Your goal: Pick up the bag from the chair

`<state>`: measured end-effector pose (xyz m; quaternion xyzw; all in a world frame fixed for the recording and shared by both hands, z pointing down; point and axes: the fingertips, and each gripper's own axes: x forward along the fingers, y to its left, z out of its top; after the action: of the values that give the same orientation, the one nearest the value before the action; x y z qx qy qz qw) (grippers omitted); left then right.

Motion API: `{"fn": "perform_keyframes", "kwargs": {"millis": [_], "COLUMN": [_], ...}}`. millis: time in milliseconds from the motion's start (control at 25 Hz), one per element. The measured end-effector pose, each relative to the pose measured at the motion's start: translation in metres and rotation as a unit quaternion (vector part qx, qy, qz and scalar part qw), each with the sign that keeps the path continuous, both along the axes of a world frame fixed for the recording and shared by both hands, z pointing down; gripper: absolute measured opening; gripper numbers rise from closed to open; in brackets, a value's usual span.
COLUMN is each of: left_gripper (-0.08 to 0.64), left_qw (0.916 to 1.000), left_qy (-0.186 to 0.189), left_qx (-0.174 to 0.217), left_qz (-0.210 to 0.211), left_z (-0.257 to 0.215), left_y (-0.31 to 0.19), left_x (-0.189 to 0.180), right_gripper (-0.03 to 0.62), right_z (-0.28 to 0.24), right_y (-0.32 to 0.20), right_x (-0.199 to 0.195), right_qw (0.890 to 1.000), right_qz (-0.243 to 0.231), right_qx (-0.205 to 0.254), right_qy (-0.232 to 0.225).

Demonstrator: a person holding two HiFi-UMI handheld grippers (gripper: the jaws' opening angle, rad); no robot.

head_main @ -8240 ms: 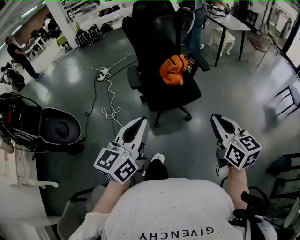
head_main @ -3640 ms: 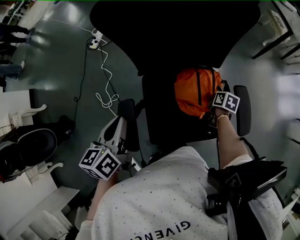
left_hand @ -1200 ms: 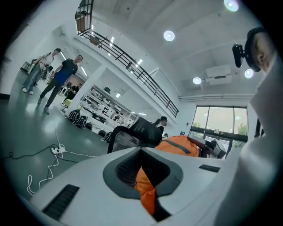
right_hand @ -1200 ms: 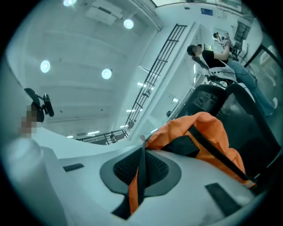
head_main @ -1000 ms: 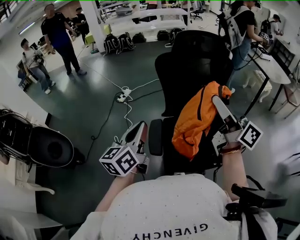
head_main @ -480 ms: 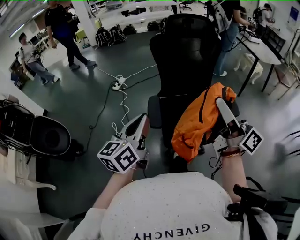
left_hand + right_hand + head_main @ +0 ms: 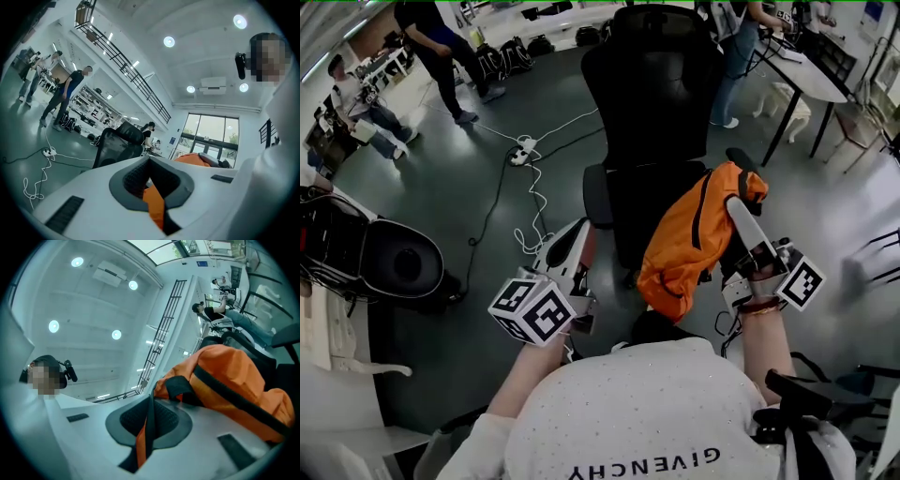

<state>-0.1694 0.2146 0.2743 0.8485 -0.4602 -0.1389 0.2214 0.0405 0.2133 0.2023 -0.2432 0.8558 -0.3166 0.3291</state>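
Observation:
An orange bag point(image 7: 684, 244) with black straps hangs off my right gripper point(image 7: 736, 202), clear of the black office chair point(image 7: 652, 84) behind it. In the right gripper view the jaws are shut on a black strap of the bag point(image 7: 234, 376), right at the tips of my right gripper point(image 7: 152, 397). My left gripper point(image 7: 572, 246) is held out at the left of the chair seat, shut and with nothing in it. From the left gripper view the chair point(image 7: 117, 147) and a bit of the bag point(image 7: 192, 159) show past the closed tips of my left gripper point(image 7: 149, 158).
A power strip with white cables point(image 7: 525, 150) lies on the grey floor left of the chair. An open black case point(image 7: 394, 267) sits at the far left. People point(image 7: 441, 42) stand at the back left. A table point(image 7: 806, 75) and another person are at the back right.
The right gripper and the hanging bag have drawn back from the chair toward my body. The left gripper has drawn back too, and the chair now stands farther off.

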Motion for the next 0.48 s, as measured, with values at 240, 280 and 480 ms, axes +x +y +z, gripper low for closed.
{"fn": "perform_keyframes", "kwargs": {"millis": [240, 280, 480], "left_gripper": [0.011, 0.012, 0.011], "left_qw": [1.0, 1.0, 1.0], "left_qy": [-0.002, -0.004, 0.0], "left_qx": [-0.001, 0.0, -0.001], "left_qz": [-0.001, -0.001, -0.007], "left_z": [-0.002, -0.001, -0.006], "left_y": [0.022, 0.026, 0.017], "left_x": [-0.007, -0.008, 0.015], "right_gripper": [0.012, 0.012, 0.012], "right_z": [-0.002, -0.002, -0.006], "right_y": [0.024, 0.028, 0.02], "right_x": [-0.013, -0.015, 0.003], "right_qw": [1.0, 1.0, 0.999], "right_qz": [-0.001, -0.002, -0.015], "right_qx": [-0.002, 0.0, 0.004], "right_qy": [0.018, 0.021, 0.029]}}
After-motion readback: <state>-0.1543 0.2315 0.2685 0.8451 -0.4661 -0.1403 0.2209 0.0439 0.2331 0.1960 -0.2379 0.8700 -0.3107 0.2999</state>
